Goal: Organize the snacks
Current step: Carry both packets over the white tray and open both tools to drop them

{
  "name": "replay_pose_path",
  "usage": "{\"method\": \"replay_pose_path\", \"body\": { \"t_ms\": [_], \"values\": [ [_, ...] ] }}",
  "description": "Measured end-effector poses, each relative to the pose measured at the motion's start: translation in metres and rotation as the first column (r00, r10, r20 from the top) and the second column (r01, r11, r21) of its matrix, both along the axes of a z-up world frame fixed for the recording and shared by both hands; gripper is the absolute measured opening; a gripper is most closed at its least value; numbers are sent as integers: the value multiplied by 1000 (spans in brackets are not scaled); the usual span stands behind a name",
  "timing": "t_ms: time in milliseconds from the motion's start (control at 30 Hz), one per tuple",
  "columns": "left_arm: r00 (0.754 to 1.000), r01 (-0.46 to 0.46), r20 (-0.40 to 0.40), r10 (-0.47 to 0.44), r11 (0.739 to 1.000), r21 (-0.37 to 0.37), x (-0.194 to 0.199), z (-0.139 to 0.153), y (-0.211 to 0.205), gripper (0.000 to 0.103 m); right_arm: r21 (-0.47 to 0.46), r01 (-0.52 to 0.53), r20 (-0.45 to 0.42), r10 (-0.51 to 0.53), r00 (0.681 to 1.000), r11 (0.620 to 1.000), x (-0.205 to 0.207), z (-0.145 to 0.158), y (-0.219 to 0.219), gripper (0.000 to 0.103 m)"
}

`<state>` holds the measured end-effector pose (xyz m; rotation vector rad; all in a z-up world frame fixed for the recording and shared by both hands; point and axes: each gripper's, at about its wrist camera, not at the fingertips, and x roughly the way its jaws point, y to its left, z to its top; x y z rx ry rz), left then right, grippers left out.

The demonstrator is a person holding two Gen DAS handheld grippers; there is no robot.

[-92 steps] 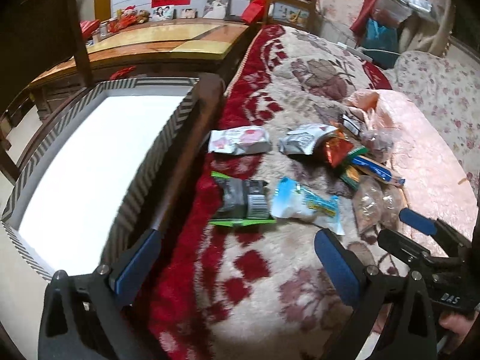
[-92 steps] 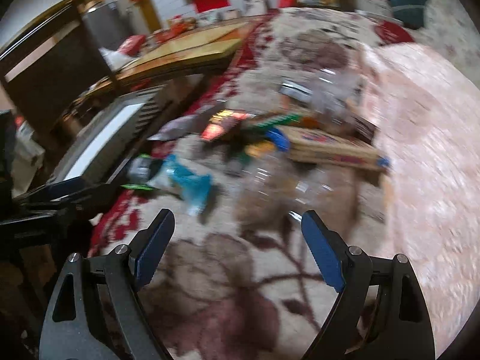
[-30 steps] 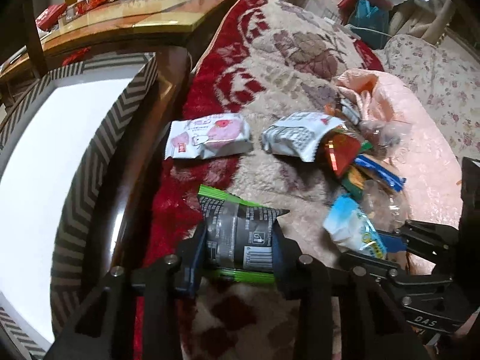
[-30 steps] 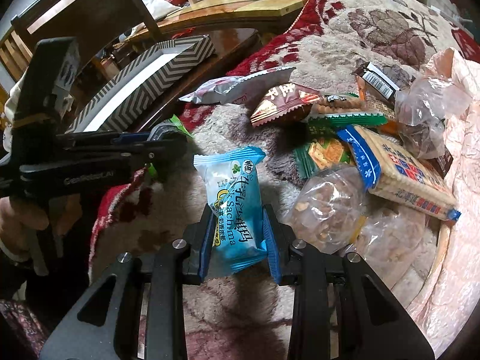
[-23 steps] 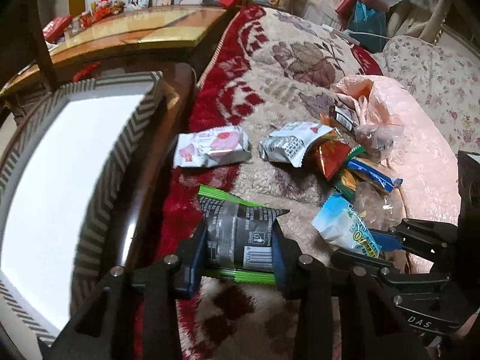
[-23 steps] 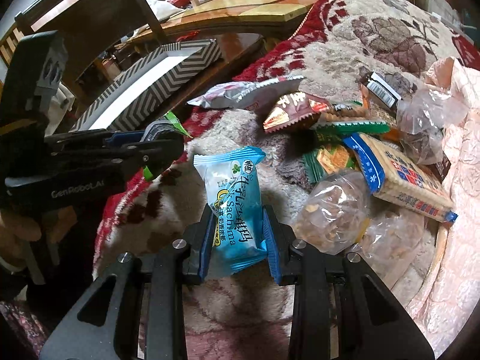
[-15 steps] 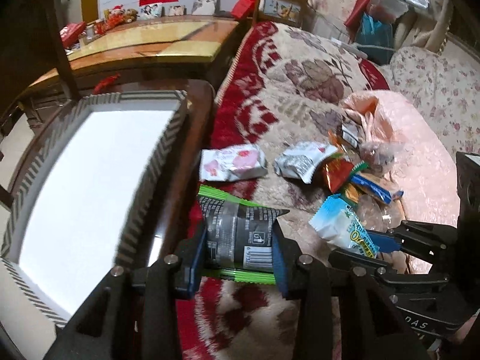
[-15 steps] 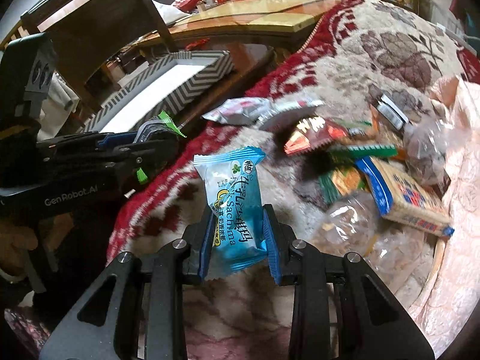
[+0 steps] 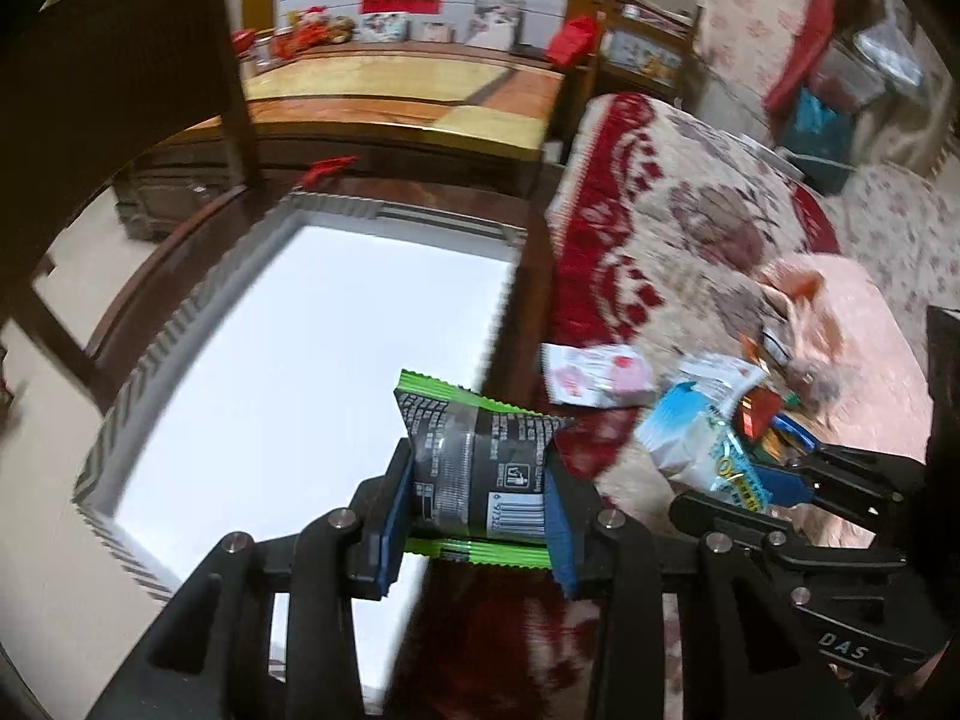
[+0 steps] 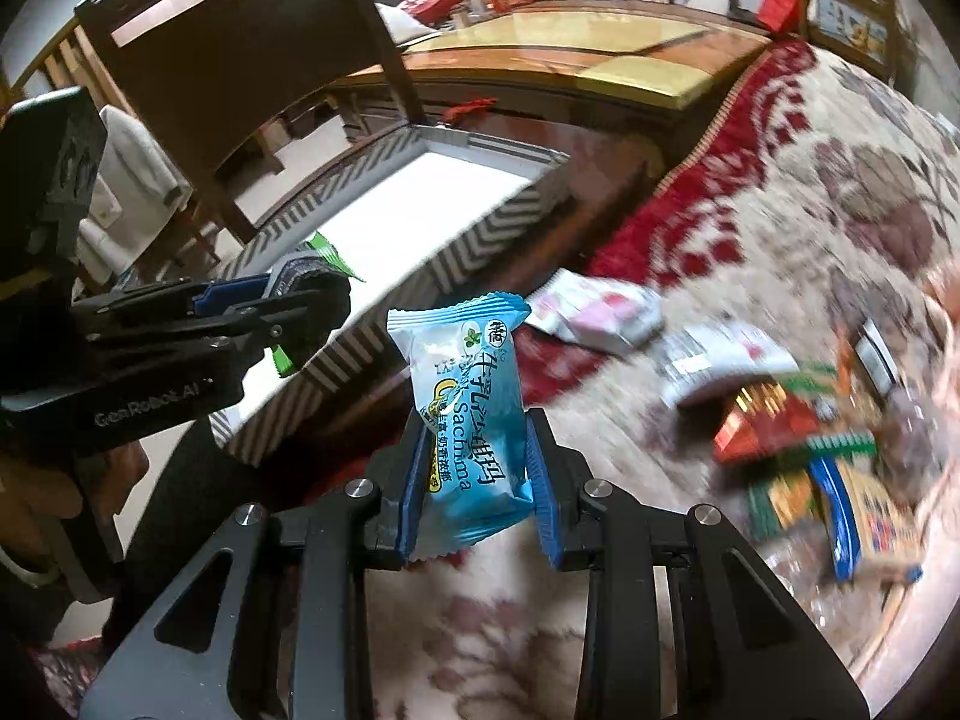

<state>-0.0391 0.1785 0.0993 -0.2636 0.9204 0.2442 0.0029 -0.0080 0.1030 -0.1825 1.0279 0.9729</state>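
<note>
— What is each hand-held gripper carrying?

— The right hand-held gripper (image 10: 477,480) pinches a blue packet (image 10: 465,414) printed "Sachima", held above the floral blanket (image 10: 810,192). The left hand-held gripper (image 9: 477,516) pinches a black-and-green packet (image 9: 480,456) with a barcode, over the edge of the chevron-striped box (image 9: 180,324).

— Any other writing?

— "GenRobot.AI" on the left tool's side, "DAS" on the right's. The snack pile (image 10: 798,420) is too blurred to read.

The black-and-green foil snack packet (image 9: 477,468) and the light-blue plastic Sachima wrapper (image 10: 474,420) look glossy and crinkled. The red-and-beige floral blanket (image 9: 660,228) is plush, rough cloth. The chevron-striped cardboard box (image 10: 480,228) looks matt beside the polished dark wooden table edge (image 10: 606,150).
</note>
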Motion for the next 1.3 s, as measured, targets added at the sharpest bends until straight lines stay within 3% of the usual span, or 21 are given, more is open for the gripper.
{"method": "replay_pose_path", "body": {
  "t_ms": [367, 700, 1000, 1300],
  "values": [
    [984, -176, -18, 176, 984, -10, -14, -11, 71, 41, -7, -92, 4, 93, 996, 996, 0, 14, 70, 30],
    [966, -260, -18, 259, 965, -30, -22, -22, 104, 41, -33, -168, -13, 168, 986, 985, -2, 8, 129, 30],
    [952, -300, -67, 297, 953, -34, -22, -43, 117, 41, -81, -226, -49, 223, 974, 971, -2, -15, 169, 30],
    [944, -312, -116, 308, 950, -17, -20, -58, 119, 41, -128, -226, -65, 219, 974, 966, 0, -36, 182, 30]
  ]
}}
